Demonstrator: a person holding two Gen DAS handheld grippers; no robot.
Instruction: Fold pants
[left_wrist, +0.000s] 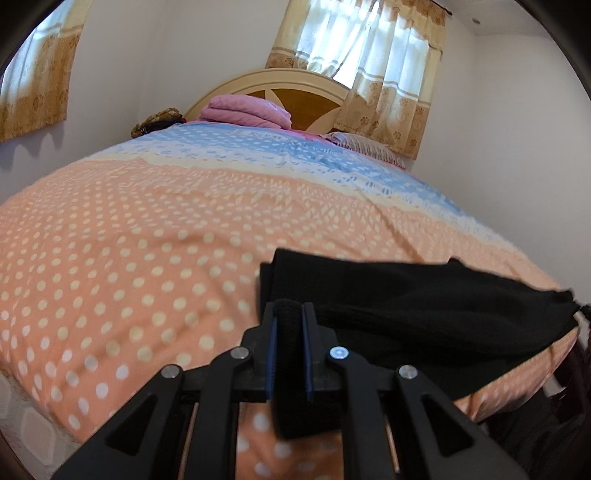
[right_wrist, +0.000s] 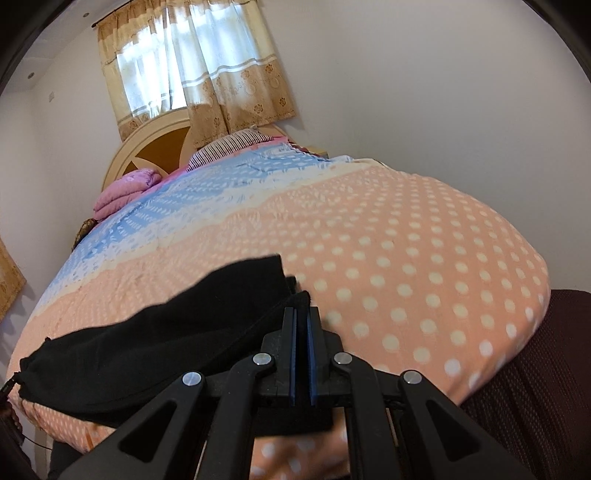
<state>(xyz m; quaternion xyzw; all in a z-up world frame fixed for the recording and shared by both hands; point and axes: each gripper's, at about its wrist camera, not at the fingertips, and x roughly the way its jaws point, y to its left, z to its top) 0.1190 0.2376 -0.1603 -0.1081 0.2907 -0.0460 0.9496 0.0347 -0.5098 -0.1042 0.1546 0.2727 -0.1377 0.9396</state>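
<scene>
Pants (left_wrist: 424, 295): black, knit-looking fabric, lying near the foot edge of the bed (left_wrist: 110, 258), stretched sideways between the two grippers. In the left wrist view the cloth runs from the fingers off to the right; in the right wrist view the same pants (right_wrist: 166, 325) run off to the left, where a drawstring end dangles at the far corner.

Left gripper (left_wrist: 290, 314): jaws clenched on a thick rolled edge of the pants; a band of black fabric fills the gap between the blue pads and hangs out below the fingers.

Right gripper (right_wrist: 303, 314): jaws pressed nearly together, a thin fold of the black cloth pinched at the tips. A dark flap shows under the fingers; probably more of the same garment, though motion blur makes this uncertain.

Most of the pants rest on the bedspread (right_wrist: 406, 277), which is orange with white dots near the foot and changes to blue and white toward the headboard (left_wrist: 295, 96).

Background: a folded pink blanket (left_wrist: 247, 110) at the head of the bed, a striped pillow (right_wrist: 229, 146) beside it, and a curtained window (right_wrist: 184, 66) above the headboard.
</scene>
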